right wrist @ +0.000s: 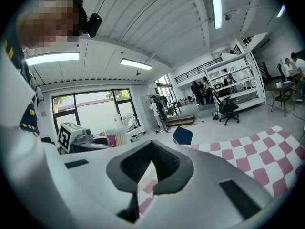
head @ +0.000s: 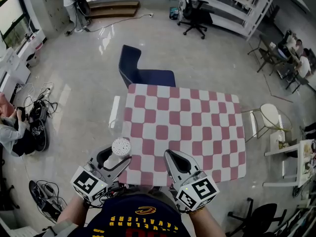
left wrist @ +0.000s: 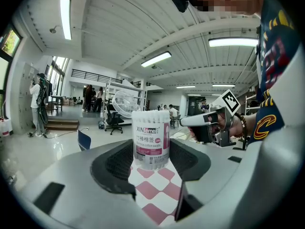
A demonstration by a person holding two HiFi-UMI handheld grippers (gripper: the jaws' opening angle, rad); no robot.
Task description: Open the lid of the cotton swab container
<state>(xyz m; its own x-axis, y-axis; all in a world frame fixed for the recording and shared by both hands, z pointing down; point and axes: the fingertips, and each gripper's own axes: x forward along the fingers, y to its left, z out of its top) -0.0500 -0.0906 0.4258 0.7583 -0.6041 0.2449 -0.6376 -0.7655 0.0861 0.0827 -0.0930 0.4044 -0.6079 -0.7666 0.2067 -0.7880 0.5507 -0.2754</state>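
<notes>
**Risk note: container gripped low in one set of tongs, the other set closed and unengaged**

Observed. The cotton swab container (left wrist: 151,140) stands upright between the jaws of the left tongs (left wrist: 151,156), whose pads press on its lower body at both sides. It is held at the near left corner of the checked tabletop (head: 197,127). It appears to be lifted clear of the cloth rather than resting on it. The right tongs (right wrist: 152,147) are fully closed with nothing between the jaws, and are held beside the left set and apart from the container.

Lid condition. The top of the container shows white and dotted. I cannot tell whether a clear lid covers the swab tips.

Hazards, as judged:
- The grip sits low on a smooth round body. Prying or pulling at the top could tilt the container in the pads or twist it out of them.
- The container is at the tabletop's corner, so a slip could send it to the floor rather than onto the cloth.
- The right tongs must open before they can take a lid. If they arrive closed, they would push the container instead of gripping it.
- A lid that releases suddenly could jolt the container and scatter swabs.
</notes>
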